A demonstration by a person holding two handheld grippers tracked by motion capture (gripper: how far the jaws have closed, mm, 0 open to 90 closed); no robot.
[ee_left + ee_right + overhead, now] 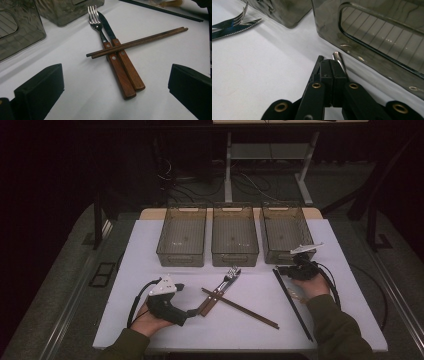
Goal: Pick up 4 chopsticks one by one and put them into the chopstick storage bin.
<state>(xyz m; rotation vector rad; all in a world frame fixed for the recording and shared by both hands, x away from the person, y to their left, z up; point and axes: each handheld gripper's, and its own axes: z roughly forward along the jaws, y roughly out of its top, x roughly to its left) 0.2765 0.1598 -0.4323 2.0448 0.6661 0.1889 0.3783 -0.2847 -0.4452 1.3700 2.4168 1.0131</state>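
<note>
Between the right gripper's (331, 75) jaws, which are pressed together, sits the far end of a black chopstick (291, 302); a second thin black stick and a shiny metal tip poke out just past the pads in the right gripper view. That gripper (299, 268) rests at the right of the white desk (150, 245), just near of the right bin (286, 231), with the chopstick running from it toward the near right edge. A pale wrapped thing lies by the hand, too blurred to name.

At the left, the left gripper (191, 312) lies low on the desk with its jaws wide apart and nothing between them; in its own view the two black pads (40, 90) stand at either side of bare desk. Just beyond them lie a fork (110, 52) and a knife (123, 65), both with wooden handles, side by side and touching, tips pointing to the far side. Brown chopsticks (140, 41) lie as a pair across both handles, slanting off to the near right in the high view.

Along the far side three smoky clear bins stand in a row: left bin (181, 234), middle bin (234, 234) and the right one. The fork's tines end just near of the middle bin.
</note>
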